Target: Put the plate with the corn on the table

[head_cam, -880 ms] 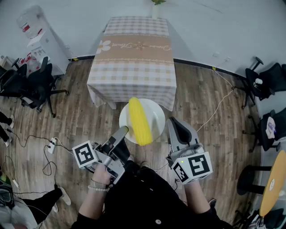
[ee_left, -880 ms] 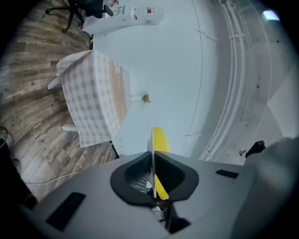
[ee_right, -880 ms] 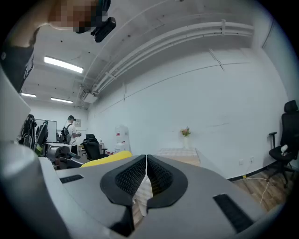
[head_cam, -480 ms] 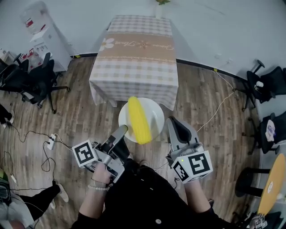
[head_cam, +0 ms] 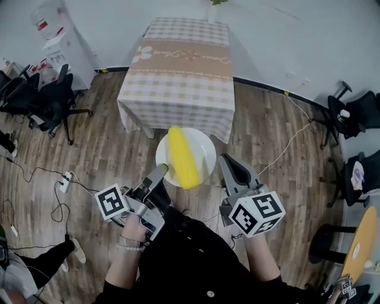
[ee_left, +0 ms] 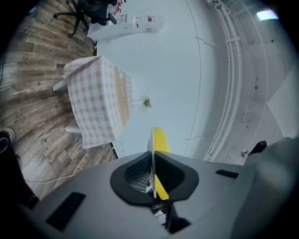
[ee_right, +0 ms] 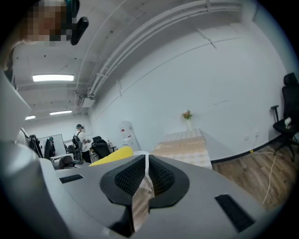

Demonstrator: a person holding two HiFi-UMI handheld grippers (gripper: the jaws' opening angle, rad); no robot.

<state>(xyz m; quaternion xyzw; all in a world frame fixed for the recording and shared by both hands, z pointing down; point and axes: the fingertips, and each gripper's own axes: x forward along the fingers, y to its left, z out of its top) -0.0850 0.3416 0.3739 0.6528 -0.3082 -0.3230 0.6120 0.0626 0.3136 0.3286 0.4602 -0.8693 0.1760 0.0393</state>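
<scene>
– White round plate [head_cam: 205,155], item one. Location?

– Held in the air above the brown wood-plank floor [head_cam: 279,136], at 6 o'clock of the bench draped in a beige checked cloth [head_cam: 178,89]. It is not on the bench. In the head view its far rim overlaps the cloth's hanging edge.

– Contents?

– One yellow corn cob [head_cam: 182,157], lying lengthwise across the plate from 12 to 6 o'clock, its near end past the rim.

– Left gripper [head_cam: 161,171]?

– Grey, with a marker cube. It takes the rim at 7 o'clock. The left gripper view shows its jaws pinching the thin white edge, with the cob just behind.

– Right gripper [head_cam: 225,161]?

– Same make, at 4 o'clock of the rim. The right gripper view shows its jaws clamped on the plate's edge, with the cob to the 10 o'clock side.

– Other stock?

– A small vase with a green plant [head_cam: 214,5] at the bench's 12 o'clock end. Black office chairs [head_cam: 44,104] at 9 o'clock of the bench. Further chairs [head_cam: 359,110] at 3 o'clock. Loose cables [head_cam: 35,190] on the floor at 8 o'clock.
</scene>
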